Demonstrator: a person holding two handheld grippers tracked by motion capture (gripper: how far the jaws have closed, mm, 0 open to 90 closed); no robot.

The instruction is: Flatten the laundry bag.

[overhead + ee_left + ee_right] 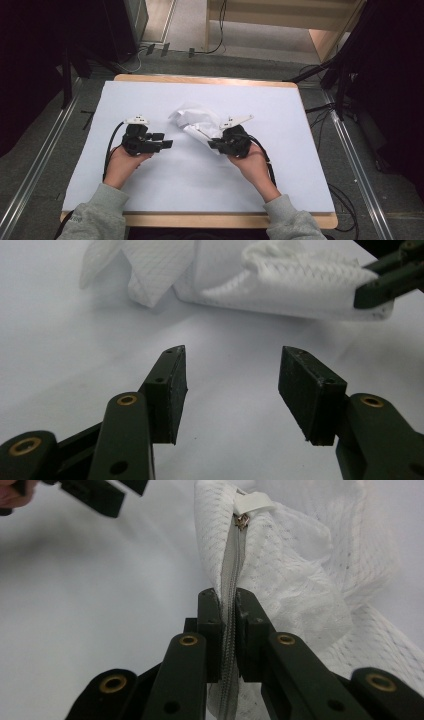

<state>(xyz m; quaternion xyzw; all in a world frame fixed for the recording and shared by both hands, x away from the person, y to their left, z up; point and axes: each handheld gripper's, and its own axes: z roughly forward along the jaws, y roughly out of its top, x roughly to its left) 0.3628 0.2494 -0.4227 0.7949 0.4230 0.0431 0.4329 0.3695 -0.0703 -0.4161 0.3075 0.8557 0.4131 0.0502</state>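
On the white-covered tabletop (150, 200), the left tool (232, 385) rests with its jaws spread apart and nothing between them. Right of it lies the crumpled white mesh zip bag (197, 120), near the middle. The right tool (229, 610) is clenched on the bag's grey zipper (234, 560).

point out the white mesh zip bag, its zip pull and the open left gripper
white mesh fabric zip bag (196, 120), high view, crumpled upper part
small metal zip pull with white tab (243, 521), right gripper view, metal slider
black two-jaw left gripper (232, 385), left gripper view, between its fingertips
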